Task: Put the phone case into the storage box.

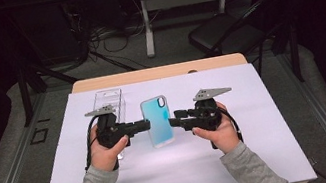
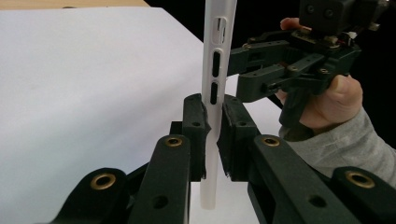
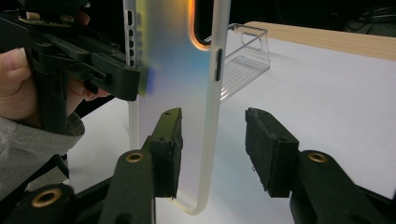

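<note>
A translucent phone case (image 1: 157,120) with a blue tint is held upright over the white sheet. My left gripper (image 1: 145,124) is shut on its left edge; in the left gripper view both pads (image 2: 196,126) press the case's thin side (image 2: 217,46). My right gripper (image 1: 174,121) comes in from the other side and stands open. In the right gripper view its jaws (image 3: 212,135) straddle the case's long edge (image 3: 173,70); the right pad (image 3: 268,149) stands well clear of it. The left gripper (image 3: 126,79) shows on the case's far edge.
A clear plastic package (image 1: 108,103) lies on the white sheet (image 1: 262,145) behind my left hand, also in the right gripper view (image 3: 245,53). The wooden table edge (image 1: 157,72) runs along the back. A black chair (image 1: 222,35) and cables sit on the floor beyond.
</note>
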### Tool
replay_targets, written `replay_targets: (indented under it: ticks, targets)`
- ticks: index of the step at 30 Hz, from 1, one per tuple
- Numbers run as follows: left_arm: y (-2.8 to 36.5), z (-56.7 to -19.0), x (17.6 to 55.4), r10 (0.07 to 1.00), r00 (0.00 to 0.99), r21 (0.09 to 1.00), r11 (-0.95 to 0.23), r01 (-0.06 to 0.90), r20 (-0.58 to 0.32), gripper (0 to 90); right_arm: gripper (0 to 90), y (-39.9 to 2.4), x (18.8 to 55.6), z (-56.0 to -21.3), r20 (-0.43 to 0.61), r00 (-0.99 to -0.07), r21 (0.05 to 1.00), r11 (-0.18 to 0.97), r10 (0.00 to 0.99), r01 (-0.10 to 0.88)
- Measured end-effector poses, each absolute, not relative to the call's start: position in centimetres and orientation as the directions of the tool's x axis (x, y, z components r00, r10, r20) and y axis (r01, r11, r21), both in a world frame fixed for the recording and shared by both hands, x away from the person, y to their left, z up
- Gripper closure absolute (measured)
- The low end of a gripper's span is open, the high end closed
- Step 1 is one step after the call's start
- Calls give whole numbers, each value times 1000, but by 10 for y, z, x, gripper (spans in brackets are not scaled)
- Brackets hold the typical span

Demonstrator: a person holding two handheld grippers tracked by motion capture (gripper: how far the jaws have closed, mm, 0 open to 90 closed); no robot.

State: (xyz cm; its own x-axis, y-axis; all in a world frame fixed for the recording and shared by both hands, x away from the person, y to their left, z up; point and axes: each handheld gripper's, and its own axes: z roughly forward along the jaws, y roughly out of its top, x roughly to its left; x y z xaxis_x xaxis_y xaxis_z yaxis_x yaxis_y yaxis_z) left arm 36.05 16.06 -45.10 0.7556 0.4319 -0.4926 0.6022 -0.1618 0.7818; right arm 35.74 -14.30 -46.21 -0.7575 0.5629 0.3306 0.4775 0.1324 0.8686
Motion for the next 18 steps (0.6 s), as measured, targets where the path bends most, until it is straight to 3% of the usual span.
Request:
replay_targets:
  ticks: [18]
  targets:
    - [157, -449, 357, 387, 772, 783, -172, 598, -504, 820, 680, -143, 357, -462, 353, -782, 864, 142, 513, 483]
